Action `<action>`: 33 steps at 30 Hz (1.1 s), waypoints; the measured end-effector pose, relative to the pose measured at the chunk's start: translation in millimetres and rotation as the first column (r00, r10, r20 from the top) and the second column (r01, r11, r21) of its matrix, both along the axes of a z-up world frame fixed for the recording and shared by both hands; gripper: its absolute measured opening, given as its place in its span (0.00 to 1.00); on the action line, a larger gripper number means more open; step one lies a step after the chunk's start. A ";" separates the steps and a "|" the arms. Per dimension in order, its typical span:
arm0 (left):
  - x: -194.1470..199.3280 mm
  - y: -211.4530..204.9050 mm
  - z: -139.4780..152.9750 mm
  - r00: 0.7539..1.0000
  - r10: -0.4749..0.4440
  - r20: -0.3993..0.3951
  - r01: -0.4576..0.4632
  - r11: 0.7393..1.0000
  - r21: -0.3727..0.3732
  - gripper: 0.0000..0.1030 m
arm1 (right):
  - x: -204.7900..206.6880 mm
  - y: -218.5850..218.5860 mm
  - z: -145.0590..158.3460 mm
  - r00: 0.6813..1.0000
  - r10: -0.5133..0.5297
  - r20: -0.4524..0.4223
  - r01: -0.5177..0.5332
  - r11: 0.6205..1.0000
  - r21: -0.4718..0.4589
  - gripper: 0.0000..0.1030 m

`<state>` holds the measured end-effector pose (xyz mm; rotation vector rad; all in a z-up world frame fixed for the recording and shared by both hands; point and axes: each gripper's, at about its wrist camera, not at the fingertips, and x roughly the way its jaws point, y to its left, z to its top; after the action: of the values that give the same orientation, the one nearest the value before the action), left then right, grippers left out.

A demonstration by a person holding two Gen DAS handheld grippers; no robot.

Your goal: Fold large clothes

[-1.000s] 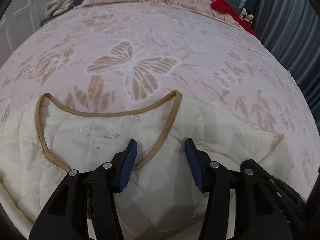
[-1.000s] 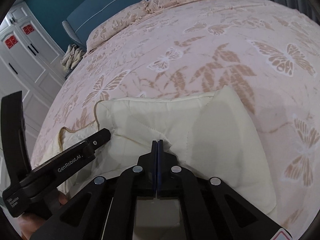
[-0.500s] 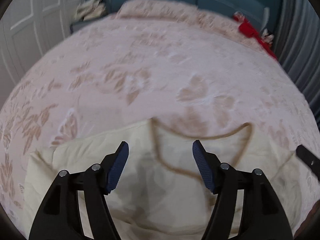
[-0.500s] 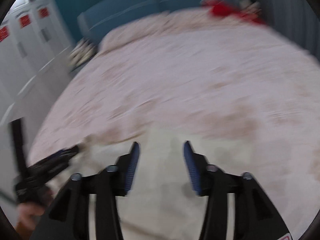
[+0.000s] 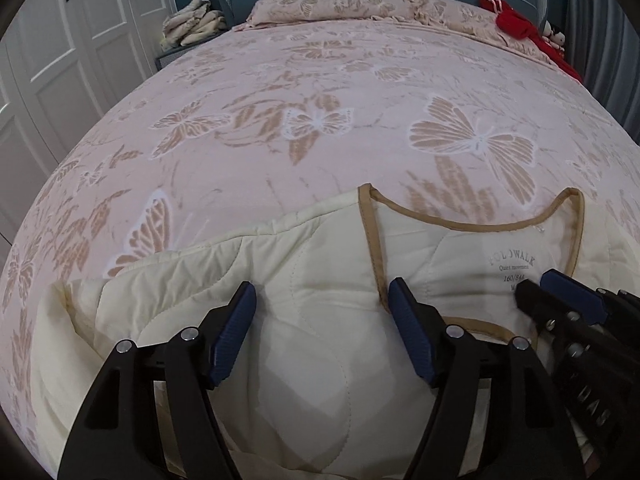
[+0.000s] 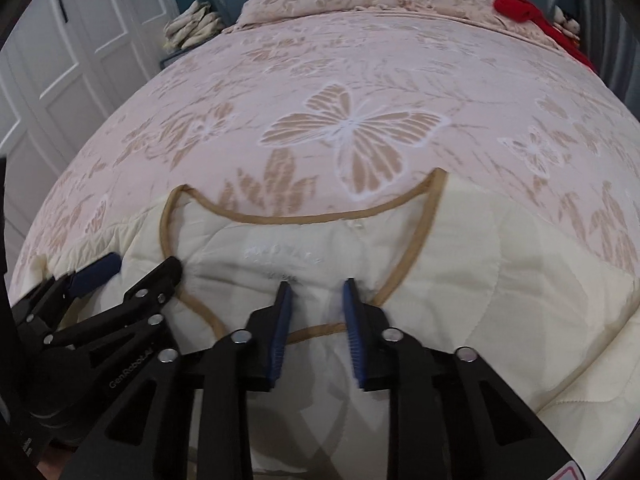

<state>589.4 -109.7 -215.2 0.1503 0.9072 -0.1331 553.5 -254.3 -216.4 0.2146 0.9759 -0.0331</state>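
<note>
Since a second ago both of my grippers have slid sideways over the cream quilted jacket with tan-bound neckline (image 5: pixel 320 292): my left one has gone from the collar out toward the left shoulder, and my right one has left the right-hand corner it was clenched on and come in over the neck opening.

That jacket lies spread flat at the near edge of the bed, collar toward the far side, its printed size label (image 5: pixel 514 268) facing up inside the neck.

My left gripper (image 5: pixel 322 308) hangs over the left shoulder panel just beside the tan binding, jaws released and widening, with cloth under the gap but nothing pinched between the blue pads. My right gripper (image 6: pixel 316 300) points down at the near rim of the neck opening, jaws narrow and closing in; the lining lies between the pads, yet a clear gap shows and they press on nothing. Each gripper shows in the other's view, close side by side.

Under the jacket stretches the pink bedspread with tan butterflies (image 5: pixel 304 128). Far off lie a matching pillow (image 5: pixel 332 2), a red garment (image 5: pixel 520 28) at the far right corner, and a pile of pale folded cloth (image 5: pixel 192 26) on a stand at the far left, beside white panelled wardrobe doors (image 5: pixel 60 40).
</note>
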 end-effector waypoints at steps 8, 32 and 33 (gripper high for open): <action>-3.1 6.5 -1.6 1.000 0.010 0.018 -0.009 0.999 -0.033 0.65 | -10.8 -14.3 -2.4 0.996 -0.089 0.017 0.089 0.996 0.005 0.00; -50.8 52.1 37.1 0.996 0.091 0.005 -0.088 0.976 -0.199 0.72 | -75.4 -30.6 41.3 0.983 -0.156 0.094 0.149 0.986 0.072 0.22; -72.8 71.2 48.8 0.998 0.064 0.001 -0.061 0.962 -0.266 0.74 | -109.6 -38.8 56.8 0.980 -0.152 0.131 0.139 0.984 0.109 0.26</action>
<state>516.7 -38.5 -166.4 -0.1277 0.8750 -0.1938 443.9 -293.1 -159.7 0.3750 0.8223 -0.1029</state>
